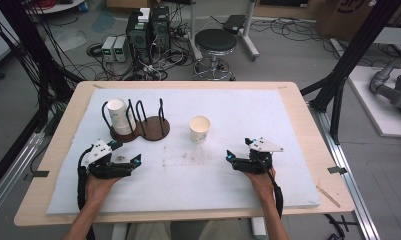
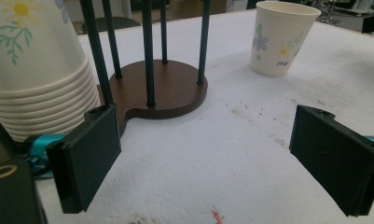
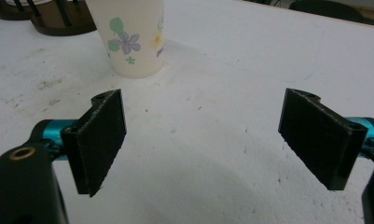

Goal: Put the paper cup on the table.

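On table, landmark: wooden cup rack (image 1: 140, 127), dark round bases, black wire hoops, far-left on white mat (image 1: 238, 195).
Writing: single paper cup (image 1: 200, 128) has flower print and small blue mark, too small to read; no brand legible.
Single cup place: upright, mouth up, just right of rack, apart from it.
Cup stack: nested floral cups (image 1: 119, 116) in rack's left bay, tilted between hoops.
Left gripper (image 1: 127, 155): near side of rack, low over mat, aimed toward rack and cup; jaws spread, nothing between.
Right gripper (image 1: 238, 149): well right of rack, held low by hand (image 1: 260, 181), aimed left toward cup; jaws spread wide, bare mat between.
Cup vs grippers: beyond both, between them, nearer right gripper, untouched.
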{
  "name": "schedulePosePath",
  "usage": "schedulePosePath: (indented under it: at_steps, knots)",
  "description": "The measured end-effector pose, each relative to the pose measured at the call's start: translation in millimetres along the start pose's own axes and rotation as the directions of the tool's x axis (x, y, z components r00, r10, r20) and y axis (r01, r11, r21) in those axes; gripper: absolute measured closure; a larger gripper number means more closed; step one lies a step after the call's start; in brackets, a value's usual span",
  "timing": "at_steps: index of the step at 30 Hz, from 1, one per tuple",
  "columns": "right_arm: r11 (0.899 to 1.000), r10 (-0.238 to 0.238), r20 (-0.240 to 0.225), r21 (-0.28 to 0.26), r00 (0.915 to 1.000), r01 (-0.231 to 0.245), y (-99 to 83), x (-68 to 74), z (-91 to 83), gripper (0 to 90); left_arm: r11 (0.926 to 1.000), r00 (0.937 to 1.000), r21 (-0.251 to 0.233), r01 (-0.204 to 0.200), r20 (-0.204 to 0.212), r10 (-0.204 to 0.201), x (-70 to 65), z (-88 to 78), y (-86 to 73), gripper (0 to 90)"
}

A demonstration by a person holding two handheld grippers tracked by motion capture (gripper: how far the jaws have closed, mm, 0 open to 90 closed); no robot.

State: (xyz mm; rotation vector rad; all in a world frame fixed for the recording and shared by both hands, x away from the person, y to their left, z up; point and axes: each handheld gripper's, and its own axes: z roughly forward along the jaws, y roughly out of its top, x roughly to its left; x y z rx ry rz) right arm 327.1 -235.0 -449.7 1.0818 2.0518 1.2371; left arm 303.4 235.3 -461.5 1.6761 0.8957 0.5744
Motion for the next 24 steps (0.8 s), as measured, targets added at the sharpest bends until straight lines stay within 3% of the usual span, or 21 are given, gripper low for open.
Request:
schedulePosePath:
  at_steps: [11,24]
  knots:
    - [0.998,0.055,-0.025,-0.039,0.9982,-0.056,-3.6,-5.4,-3.2,15.4,1.0000,1.0000,-0.001,-0.002,0.000,0.002,0.2,-0.1,0.0,8.8]
    - [0.995,0.062,-0.020,-0.072,0.9979,-0.063,-5.9,-5.5,-6.4,16.3,1.0000,0.9999,-0.002,-0.008,-0.010,0.008,-0.8,-0.3,-0.2,8.8]
